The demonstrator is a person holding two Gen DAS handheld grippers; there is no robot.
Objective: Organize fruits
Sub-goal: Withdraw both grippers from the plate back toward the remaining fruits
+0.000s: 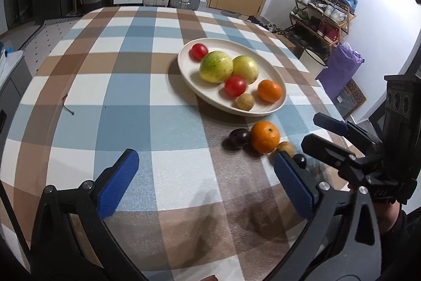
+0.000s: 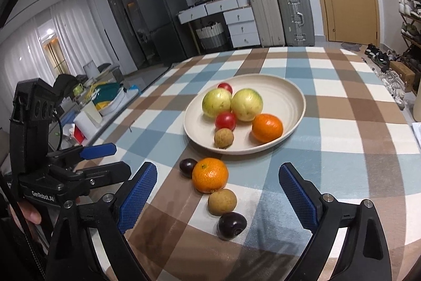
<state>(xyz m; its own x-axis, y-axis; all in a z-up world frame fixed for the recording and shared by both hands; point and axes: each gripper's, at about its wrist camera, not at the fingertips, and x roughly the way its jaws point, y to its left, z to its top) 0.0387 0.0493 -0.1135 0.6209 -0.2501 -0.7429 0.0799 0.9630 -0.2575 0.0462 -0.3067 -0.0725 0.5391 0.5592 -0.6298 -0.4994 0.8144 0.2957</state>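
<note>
Now both grippers, left (image 1: 205, 181) and right (image 2: 218, 191), gape wide, empty; right view alone shows the near plum (image 2: 231, 225) whole, beside the longan (image 2: 222, 202) and orange (image 2: 210, 175), before the plate (image 2: 286, 94).

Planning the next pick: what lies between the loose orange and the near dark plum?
One small brown fruit lies between the loose orange and the near dark plum, touching the orange. The right wrist view shows it best.

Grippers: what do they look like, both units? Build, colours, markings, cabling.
Both alike: black printed frames with curved arms, silver bolts, and blue cross-hatch textured finger pads. The left gripper has a boxy black housing with three round ports, white "GenRobot.AI" lettering and a thin dark cable. The right gripper shows the same ported housing; dark sleeve behind it.
</note>
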